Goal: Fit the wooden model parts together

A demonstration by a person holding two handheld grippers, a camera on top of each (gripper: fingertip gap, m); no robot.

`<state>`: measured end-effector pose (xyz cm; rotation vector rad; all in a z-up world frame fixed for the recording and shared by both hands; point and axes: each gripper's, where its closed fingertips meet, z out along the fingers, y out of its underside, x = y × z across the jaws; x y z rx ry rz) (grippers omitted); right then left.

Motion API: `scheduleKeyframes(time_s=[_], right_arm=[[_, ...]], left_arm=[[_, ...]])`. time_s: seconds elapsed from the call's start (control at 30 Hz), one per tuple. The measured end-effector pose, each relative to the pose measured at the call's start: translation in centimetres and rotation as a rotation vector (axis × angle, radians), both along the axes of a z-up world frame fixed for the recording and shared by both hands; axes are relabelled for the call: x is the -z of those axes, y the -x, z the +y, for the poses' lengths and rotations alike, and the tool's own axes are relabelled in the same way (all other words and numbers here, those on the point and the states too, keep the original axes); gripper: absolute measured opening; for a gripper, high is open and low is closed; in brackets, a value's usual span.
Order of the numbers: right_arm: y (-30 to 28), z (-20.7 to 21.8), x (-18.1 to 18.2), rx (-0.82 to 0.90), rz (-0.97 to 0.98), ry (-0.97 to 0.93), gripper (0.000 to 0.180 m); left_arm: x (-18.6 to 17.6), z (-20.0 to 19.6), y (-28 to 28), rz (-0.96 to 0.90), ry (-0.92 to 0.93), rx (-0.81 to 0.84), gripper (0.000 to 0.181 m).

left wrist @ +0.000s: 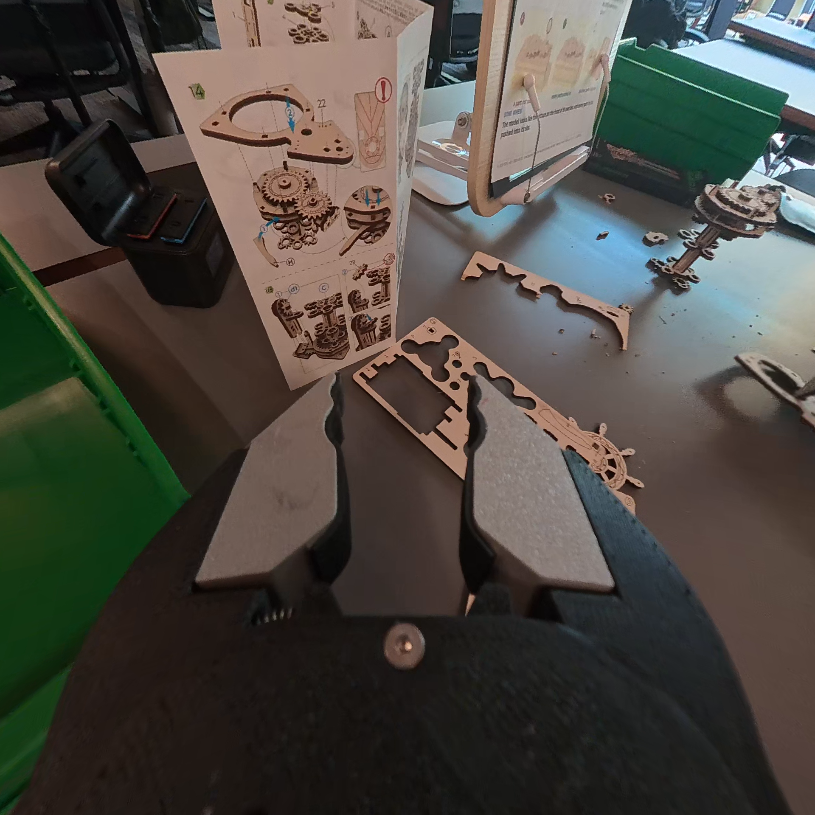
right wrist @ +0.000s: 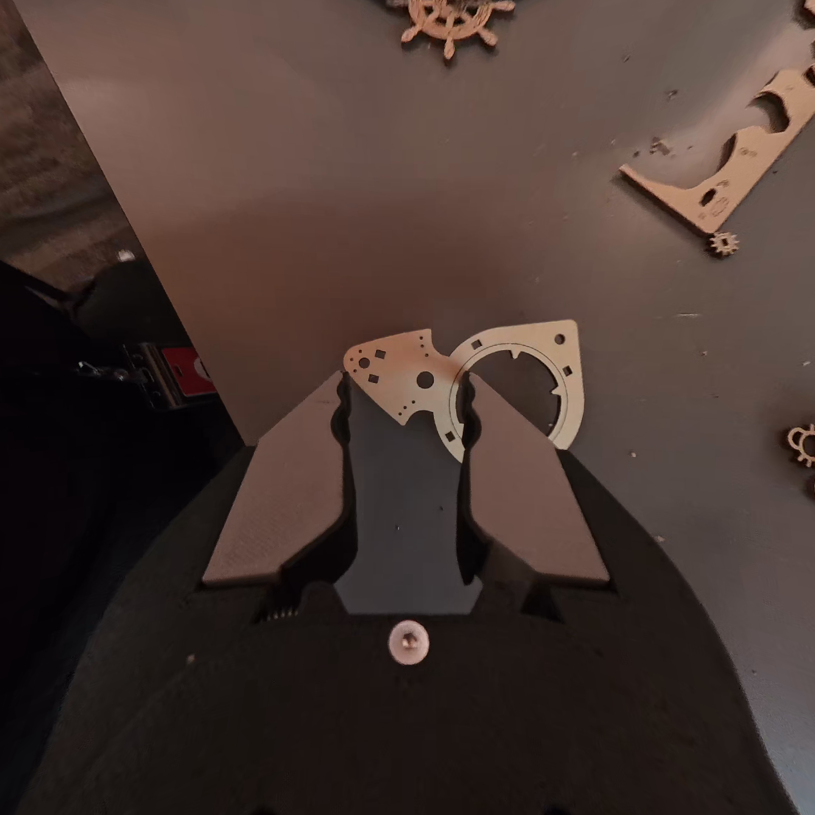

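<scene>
A flat wooden plate with a large ring opening and several small holes lies on the dark table in the right wrist view. My right gripper is open just over it. Its left fingertip is at the plate's left corner and its right fingertip overlaps the ring. The plate also shows at the right edge of the left wrist view. My left gripper is open and empty above a punched-out wooden sheet. A partly built gear model lies on its side at the far right.
A folded instruction leaflet stands ahead of my left gripper, with a tablet on a stand behind it. A wooden offcut strip, a ship-wheel part, a small gear and crumbs lie around. Green crates and a black case stand left. Some 35 centimetres of space lies between my two pairs of fingers. To the partly built gear model: right tips about 20 centimetres, left tips about 35 centimetres.
</scene>
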<state>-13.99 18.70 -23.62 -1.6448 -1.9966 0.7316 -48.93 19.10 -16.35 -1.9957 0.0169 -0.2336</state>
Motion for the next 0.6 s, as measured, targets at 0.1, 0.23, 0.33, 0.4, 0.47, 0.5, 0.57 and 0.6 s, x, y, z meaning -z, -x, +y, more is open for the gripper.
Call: scheduleKeyframes(time_s=[0.1, 0.23, 0.33, 0.4, 0.47, 0.5, 0.57, 0.6], right_arm=[[-0.1, -0.3, 1.2, -0.029, -0.058, -0.031, 0.048], [0.1, 0.3, 0.7, 0.004, -0.051, -0.044, 0.053], [0.2, 0.0, 0.7, 0.039, -0.05, 0.016, 0.064], [0.2, 0.5, 1.2, 0.089, -0.064, 0.011, 0.058], [0.2, 0.8, 1.3, 0.104, -0.071, -0.021, 0.049], [0.2, 0.7, 1.3, 0.1, -0.073, -0.021, 0.049], [0.0, 0.5, 1.3, 0.081, -0.082, -0.025, 0.048], [-0.1, 0.6, 1.3, 0.078, -0.087, -0.028, 0.048]], left_arm=[[0.1, 0.0, -0.1, 0.002, 0.003, 0.002, 0.054], [0.1, 0.0, -0.2, 0.008, 0.003, 0.006, 0.054], [0.0, 0.0, -0.3, 0.008, 0.003, 0.007, 0.054], [-0.1, 0.0, -0.3, 0.006, -0.001, 0.006, 0.054], [0.1, 0.1, -0.3, 0.006, 0.001, 0.004, 0.053], [0.2, 0.1, -0.3, 0.004, 0.006, 0.003, 0.053], [0.6, 0.2, -0.4, 0.003, 0.017, 0.005, 0.053], [0.7, 0.2, -0.4, 0.006, 0.021, 0.005, 0.053]])
